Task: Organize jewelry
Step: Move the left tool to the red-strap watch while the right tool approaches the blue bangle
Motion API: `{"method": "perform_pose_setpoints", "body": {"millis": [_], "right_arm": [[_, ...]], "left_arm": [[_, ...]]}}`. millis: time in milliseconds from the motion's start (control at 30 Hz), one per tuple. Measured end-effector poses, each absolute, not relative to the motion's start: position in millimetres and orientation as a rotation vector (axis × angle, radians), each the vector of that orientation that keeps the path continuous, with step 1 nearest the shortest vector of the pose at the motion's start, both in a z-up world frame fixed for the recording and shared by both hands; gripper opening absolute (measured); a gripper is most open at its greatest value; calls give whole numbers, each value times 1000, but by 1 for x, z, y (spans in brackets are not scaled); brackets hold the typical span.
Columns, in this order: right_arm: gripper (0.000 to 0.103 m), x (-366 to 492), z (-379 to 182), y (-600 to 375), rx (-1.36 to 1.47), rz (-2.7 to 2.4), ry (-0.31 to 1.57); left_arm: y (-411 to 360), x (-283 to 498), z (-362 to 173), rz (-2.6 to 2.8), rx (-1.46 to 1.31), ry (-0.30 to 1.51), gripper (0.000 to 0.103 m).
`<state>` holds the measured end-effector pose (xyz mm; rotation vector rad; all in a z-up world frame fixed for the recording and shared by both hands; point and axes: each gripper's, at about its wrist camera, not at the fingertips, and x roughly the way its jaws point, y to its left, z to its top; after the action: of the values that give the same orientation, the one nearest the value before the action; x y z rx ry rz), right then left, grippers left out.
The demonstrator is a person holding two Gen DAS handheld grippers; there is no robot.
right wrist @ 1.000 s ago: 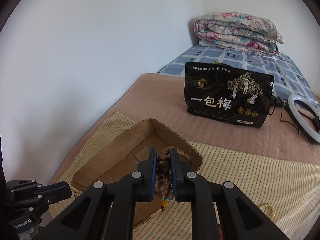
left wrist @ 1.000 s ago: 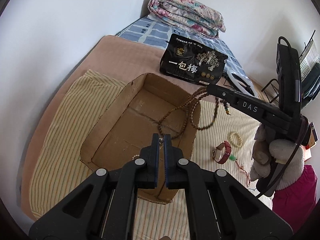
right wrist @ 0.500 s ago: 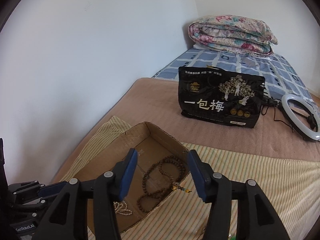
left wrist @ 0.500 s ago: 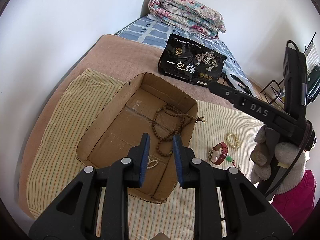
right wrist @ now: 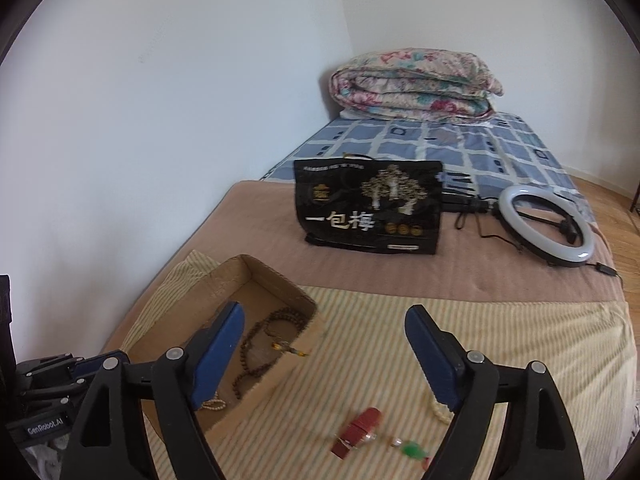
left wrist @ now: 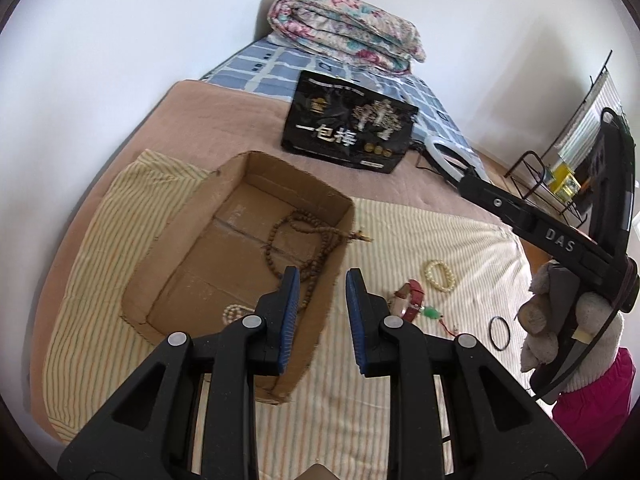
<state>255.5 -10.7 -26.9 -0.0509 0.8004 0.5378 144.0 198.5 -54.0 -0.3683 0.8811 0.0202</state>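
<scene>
Both claws, left and right, gape empty; bead necklace lies in the box, watch at its 3 o'clock.

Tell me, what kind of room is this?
Most likely a bedroom: a folded floral quilt lies on a blue checked mattress, and jewelry is spread on a striped cloth.

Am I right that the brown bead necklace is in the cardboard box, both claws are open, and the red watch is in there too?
Not quite. The red watch lies outside the cardboard box, on the striped cloth; the left wrist view shows it. The rest holds: the brown bead necklace is in the box, and the left claw and right claw are both open.
</scene>
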Motion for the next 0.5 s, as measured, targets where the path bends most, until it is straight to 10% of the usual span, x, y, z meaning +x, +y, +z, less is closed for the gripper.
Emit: {"method": "perform_pose_setpoints", "body": {"millis": [133,500], "right_arm": [[92,250,-22,-40,-43,491,788],[94,231,-12,-123,24,394,770]], "left_arm": [[183,148,-54,-4,-358,882,47],[130,160,-58,-107,-312,913,47]]}}
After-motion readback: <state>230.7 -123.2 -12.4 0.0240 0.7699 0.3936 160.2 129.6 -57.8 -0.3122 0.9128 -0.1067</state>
